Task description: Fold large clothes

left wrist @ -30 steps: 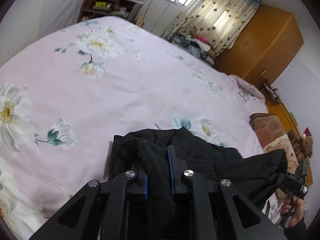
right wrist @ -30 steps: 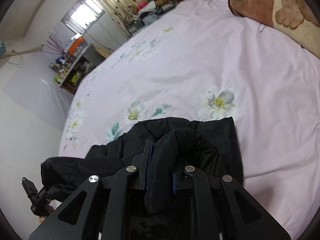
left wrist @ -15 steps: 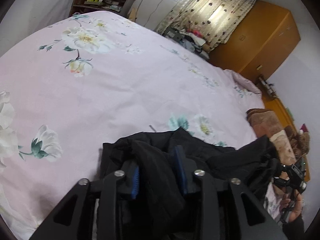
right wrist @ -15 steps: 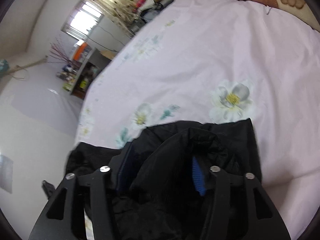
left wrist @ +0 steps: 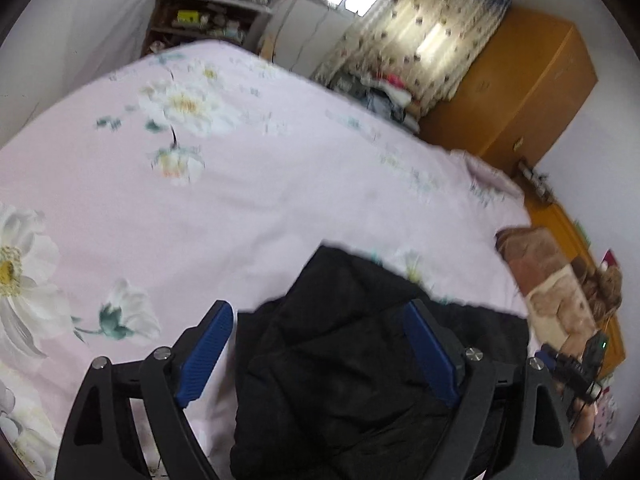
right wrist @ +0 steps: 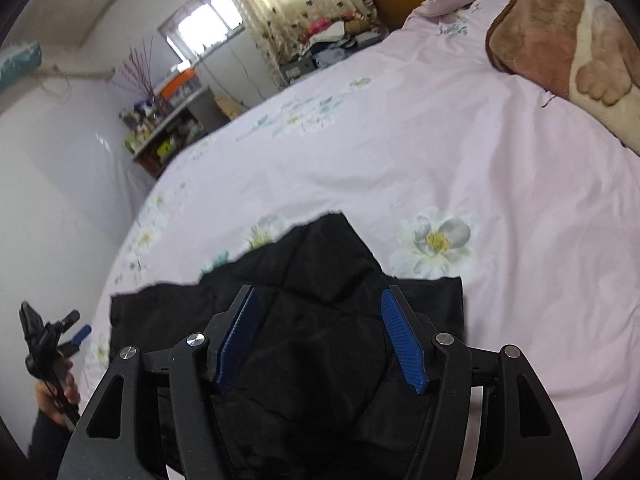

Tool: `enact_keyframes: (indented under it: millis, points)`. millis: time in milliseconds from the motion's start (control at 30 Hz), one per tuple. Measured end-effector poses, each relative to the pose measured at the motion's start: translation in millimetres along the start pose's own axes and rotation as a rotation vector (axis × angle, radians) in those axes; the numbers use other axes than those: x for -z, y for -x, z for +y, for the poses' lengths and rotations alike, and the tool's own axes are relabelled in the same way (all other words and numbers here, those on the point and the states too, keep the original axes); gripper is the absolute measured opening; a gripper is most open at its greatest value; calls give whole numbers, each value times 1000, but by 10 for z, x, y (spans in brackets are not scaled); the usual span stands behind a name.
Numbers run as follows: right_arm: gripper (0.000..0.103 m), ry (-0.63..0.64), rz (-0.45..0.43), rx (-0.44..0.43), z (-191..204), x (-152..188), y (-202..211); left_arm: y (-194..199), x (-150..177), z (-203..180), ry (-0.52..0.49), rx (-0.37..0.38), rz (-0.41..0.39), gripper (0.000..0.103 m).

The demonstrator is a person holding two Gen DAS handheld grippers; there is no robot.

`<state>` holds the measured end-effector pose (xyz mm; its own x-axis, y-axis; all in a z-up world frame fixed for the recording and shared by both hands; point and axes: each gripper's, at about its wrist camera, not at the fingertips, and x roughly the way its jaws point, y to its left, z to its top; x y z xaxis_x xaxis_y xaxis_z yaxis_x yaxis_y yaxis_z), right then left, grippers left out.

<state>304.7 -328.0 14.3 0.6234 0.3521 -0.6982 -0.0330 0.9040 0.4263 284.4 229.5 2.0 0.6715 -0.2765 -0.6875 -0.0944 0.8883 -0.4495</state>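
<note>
Both grippers have just been opening, letting go of the black jacket.

Left wrist view: the left gripper point(left wrist: 320, 344) is standing released, blue pads clear of the jacket point(left wrist: 360, 360), which is lying at the near edge of the bed point(left wrist: 280, 184).

Right wrist view: the right gripper point(right wrist: 320, 336) is likewise hanging open over the jacket point(right wrist: 320, 280). Puffy cloth is likely springing back, undoing the fold, or snagging a finger on withdrawal.

pink floral bedsheet point(left wrist: 280, 184); brown blanket point(right wrist: 560, 40); wooden wardrobe point(left wrist: 520, 92); cluttered shelf point(left wrist: 204, 20)
</note>
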Motion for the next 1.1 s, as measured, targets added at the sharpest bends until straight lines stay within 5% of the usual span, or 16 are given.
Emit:
enact_keyframes:
  millis: [200, 500, 767, 833, 900, 967, 1100]
  points:
    - [64, 16, 103, -20, -170, -25, -383, -492, 46, -61, -60, -21, 119, 88]
    - [65, -13, 165, -110, -353, -214, -712, -716, -27, -464, -267, -86, 87, 87]
    - [76, -40, 250, -222, -480, -271, -893, -806, -68, -449, -267, -72, 90, 81]
    - [76, -19, 244, -225, -407, -278, -876, -829, -53, -465, -281, -85, 89, 70]
    - [67, 24, 235, -223, -280, -272, -848, -856, -53, -470, -279, -110, 88, 42]
    - [25, 83, 205, -153, -173, -275, -802, -834, -70, -437, -262, -115, 71, 29]
    - [17, 149, 103, -42, 46, -338, -593, -683, -143, -453, -243, -119, -10, 23]
